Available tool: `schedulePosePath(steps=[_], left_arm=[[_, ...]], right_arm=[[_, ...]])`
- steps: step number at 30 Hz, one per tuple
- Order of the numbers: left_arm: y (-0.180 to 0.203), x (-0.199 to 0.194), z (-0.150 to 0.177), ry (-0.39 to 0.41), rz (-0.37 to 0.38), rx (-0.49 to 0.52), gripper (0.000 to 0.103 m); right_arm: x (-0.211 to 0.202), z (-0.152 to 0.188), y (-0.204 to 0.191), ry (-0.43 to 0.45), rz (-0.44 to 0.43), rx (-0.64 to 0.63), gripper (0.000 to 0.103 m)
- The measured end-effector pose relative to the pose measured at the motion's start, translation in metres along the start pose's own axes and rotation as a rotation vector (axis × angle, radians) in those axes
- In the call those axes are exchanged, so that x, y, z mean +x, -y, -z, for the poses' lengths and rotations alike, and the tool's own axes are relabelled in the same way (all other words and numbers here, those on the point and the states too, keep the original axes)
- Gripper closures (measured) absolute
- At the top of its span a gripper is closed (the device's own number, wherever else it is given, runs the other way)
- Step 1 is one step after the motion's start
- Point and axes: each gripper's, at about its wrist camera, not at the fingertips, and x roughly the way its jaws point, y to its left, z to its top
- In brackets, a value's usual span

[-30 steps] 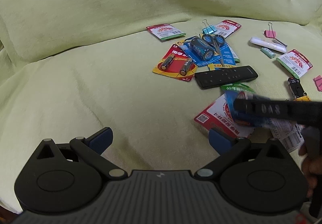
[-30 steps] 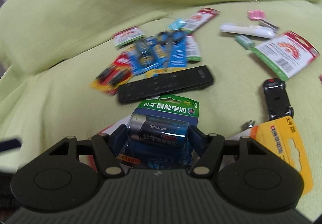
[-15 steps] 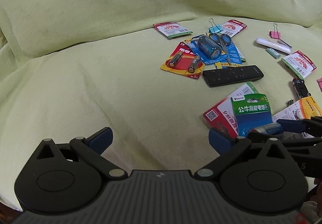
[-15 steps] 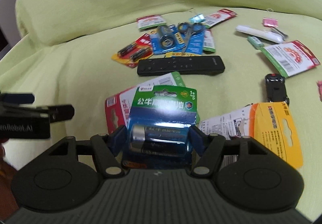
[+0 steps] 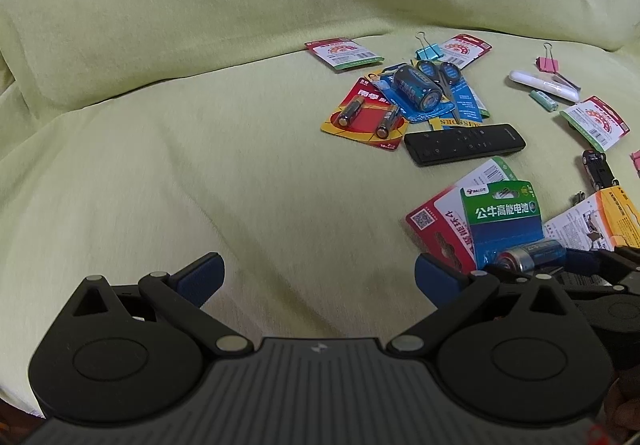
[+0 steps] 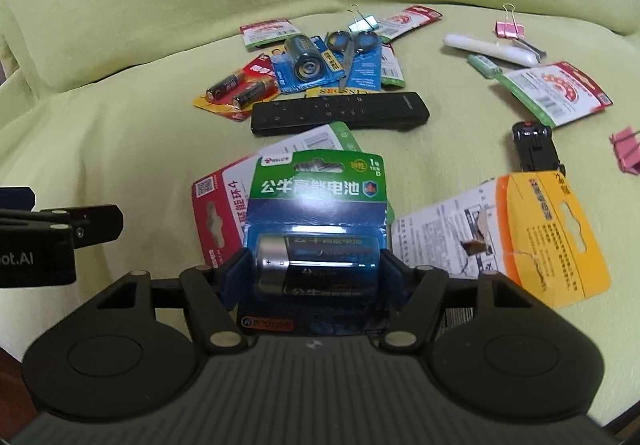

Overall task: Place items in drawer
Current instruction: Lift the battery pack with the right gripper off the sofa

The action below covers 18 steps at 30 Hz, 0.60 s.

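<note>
A green and blue battery pack (image 6: pixel 316 205) holding one large cell sits between the blue pads of my right gripper (image 6: pixel 316 269), which is shut on its lower half. The pack hangs just above a red and white card (image 6: pixel 216 213) on the yellow-green sofa cover. In the left wrist view the same battery pack (image 5: pixel 502 213) and right gripper (image 5: pixel 536 257) appear at the lower right. My left gripper (image 5: pixel 316 271) is open over bare cover, with nothing between its fingers. No drawer is in view.
On the seat lie a black remote (image 6: pixel 340 113), a red card of two batteries (image 5: pixel 362 117), a blue card with a big battery (image 5: pixel 418 89), scissors (image 5: pixel 444 75), a toy car (image 6: pixel 536 147), an orange card (image 6: pixel 540 233), a white tube (image 6: pixel 488 49) and pink binder clips (image 6: pixel 508 27).
My right gripper has drawn back from the pile toward the seat's front, keeping the battery pack in its grip. The left gripper stays open and has shifted only slightly.
</note>
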Motion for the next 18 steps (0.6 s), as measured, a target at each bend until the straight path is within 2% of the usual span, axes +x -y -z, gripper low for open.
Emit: schedulePosePath(steps=[7, 11, 18], left_arm=[[0.002, -0.002, 0.000, -0.003, -0.001, 0.008, 0.001], [0.006, -0.006, -0.001, 0.004, 0.004, 0.022, 0.001], [0.020, -0.013, -0.004, 0.008, 0.009, 0.054, 0.001]], right_arm=[[-0.003, 0.004, 0.003, 0.027, -0.014, 0.039, 0.042], [-0.013, 0.003, 0.018, 0.051, -0.080, 0.167, 0.043], [-0.042, 0.003, 0.031, 0.120, -0.128, 0.195, 0.042]])
